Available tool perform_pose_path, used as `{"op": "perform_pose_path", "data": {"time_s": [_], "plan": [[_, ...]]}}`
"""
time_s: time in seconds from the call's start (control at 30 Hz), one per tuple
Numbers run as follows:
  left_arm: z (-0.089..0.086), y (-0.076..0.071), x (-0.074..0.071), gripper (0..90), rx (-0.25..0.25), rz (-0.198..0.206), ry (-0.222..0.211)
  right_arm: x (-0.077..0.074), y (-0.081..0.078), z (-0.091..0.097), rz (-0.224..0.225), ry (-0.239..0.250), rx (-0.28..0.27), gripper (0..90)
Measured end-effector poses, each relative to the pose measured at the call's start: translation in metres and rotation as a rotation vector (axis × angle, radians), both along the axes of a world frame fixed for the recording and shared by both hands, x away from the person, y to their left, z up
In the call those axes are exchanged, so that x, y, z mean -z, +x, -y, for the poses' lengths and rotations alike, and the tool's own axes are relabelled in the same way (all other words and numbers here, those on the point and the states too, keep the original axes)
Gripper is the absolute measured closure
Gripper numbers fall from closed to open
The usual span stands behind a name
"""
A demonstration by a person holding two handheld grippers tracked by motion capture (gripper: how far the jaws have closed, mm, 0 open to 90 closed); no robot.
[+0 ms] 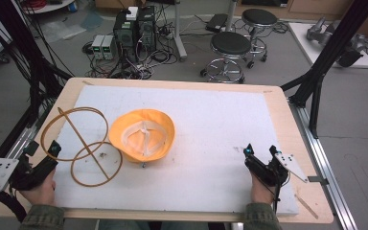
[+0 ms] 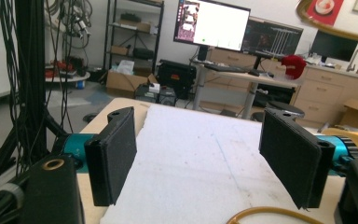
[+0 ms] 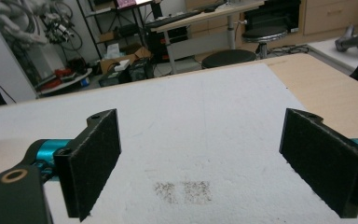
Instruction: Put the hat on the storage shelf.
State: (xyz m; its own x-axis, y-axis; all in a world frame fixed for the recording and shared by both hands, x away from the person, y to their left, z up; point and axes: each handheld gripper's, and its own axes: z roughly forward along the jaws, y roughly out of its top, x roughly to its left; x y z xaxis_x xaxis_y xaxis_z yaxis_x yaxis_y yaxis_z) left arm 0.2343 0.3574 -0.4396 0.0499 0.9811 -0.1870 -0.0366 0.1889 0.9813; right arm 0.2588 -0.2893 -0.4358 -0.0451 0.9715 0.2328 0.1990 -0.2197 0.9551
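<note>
Overhead: saw upturned yellow fabric bucket hat (image 1: 143, 135) mid white foam mat (image 1: 211, 120), beside golden wire double-ring stand (image 1: 80, 143) | left gripper (image 1: 40, 152) spread wide near stand | right gripper (image 1: 261, 152) spread wide over bare mat, dark smudge (image 3: 184, 191) between jaws.

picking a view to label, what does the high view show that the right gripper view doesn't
High view alone: the yellow hat lying crown down, the wire rack left of it, and both hands holding open hand-held grippers, left and right. Right gripper view alone: a close look at a dark smudge between its open jaws. Both: the white mat and black stools.
</note>
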Motion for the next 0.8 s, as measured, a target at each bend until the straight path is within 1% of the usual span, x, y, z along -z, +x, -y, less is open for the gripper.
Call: {"op": "perform_pose_path", "data": {"time_s": [0.07,0.17,0.23,0.33,0.4,0.43,0.5,0.57,0.6,0.7,0.77,0.8], "plan": [[0.000,0.000,0.000,27.7,-0.001,0.002,-0.001,-0.003,0.000,0.001,0.003,0.028,0.003,11.4],[-0.002,0.000,0.001,28.2,-0.013,0.000,-0.008,-0.010,0.000,0.000,0.038,0.029,0.007,11.4],[-0.003,-0.001,0.001,28.3,-0.015,0.004,-0.008,-0.014,0.001,-0.002,0.035,0.038,0.004,11.4],[-0.004,-0.001,0.001,28.2,-0.018,0.002,-0.013,-0.019,0.006,-0.007,0.044,0.036,-0.009,11.4],[-0.005,-0.001,0.001,28.3,-0.022,0.001,-0.017,-0.024,0.009,-0.012,0.047,0.027,-0.028,11.4],[-0.005,-0.001,0.001,28.2,-0.024,0.003,-0.019,-0.026,0.011,-0.014,0.062,0.014,-0.037,11.4],[-0.006,-0.001,0.001,28.2,-0.025,0.002,-0.017,-0.031,0.014,-0.018,0.077,-0.006,-0.052,11.4],[-0.006,-0.001,0.002,28.2,-0.027,0.002,-0.019,-0.036,0.017,-0.022,0.121,-0.029,-0.087,11.4],[-0.006,-0.001,0.002,28.2,-0.027,0.002,-0.019,-0.036,0.017,-0.022,0.121,-0.029,-0.087,11.4],[-0.005,0.000,0.002,28.3,-0.024,0.004,-0.016,-0.045,0.023,-0.027,0.115,-0.041,-0.131,11.4],[-0.005,0.000,0.001,28.3,-0.022,0.005,-0.014,-0.050,0.027,-0.030,0.126,-0.060,-0.165,11.4],[-0.005,0.000,0.001,28.3,-0.022,0.005,-0.014,-0.053,0.029,-0.032,0.124,-0.062,-0.184,11.3]]}}
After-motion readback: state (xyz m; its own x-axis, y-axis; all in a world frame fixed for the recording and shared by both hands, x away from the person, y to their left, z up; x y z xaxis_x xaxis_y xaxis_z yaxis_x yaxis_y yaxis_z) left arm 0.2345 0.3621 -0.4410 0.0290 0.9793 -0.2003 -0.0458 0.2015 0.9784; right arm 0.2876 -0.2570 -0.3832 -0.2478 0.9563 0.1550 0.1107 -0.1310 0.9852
